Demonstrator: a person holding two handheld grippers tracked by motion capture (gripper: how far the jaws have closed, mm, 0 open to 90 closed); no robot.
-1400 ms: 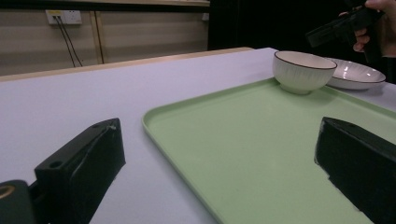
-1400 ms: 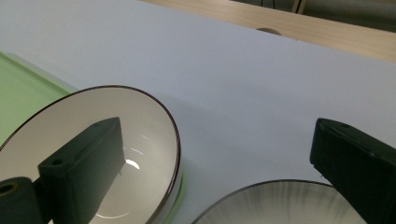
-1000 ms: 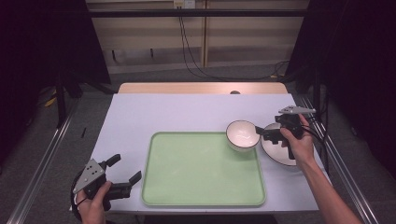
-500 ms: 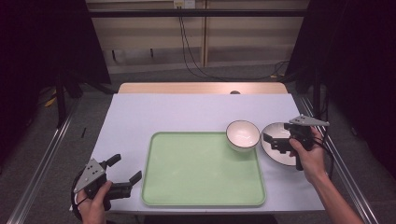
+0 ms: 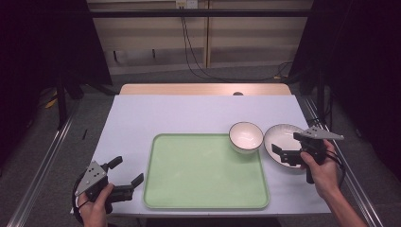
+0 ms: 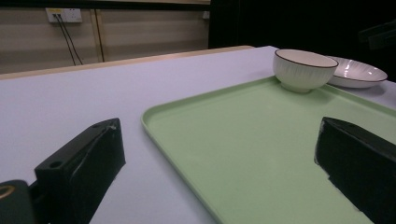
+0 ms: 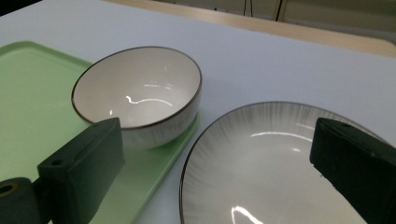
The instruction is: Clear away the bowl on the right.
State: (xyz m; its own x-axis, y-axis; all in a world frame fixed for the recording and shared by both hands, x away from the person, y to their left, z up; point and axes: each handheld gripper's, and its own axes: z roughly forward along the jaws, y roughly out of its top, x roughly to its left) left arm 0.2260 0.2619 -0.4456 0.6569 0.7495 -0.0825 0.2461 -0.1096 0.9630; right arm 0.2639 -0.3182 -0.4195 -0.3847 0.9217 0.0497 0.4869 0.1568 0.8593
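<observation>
Dim room, beige wall, grey floor

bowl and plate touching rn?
Cannot tell. In the right gripper view, the bowl on the corner of the green tray seems to have a sliver of table between it and the plate, but the high view shows their rims meeting.

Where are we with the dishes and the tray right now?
Done: the bowl sits on the far right corner of the green tray. In hand: nothing is gripped; the right gripper hovers open over the plate, which lies on the table beside the tray. Left: grasping the plate and probably moving it onto the tray. The left gripper waits open at the tray's near left corner.
</observation>
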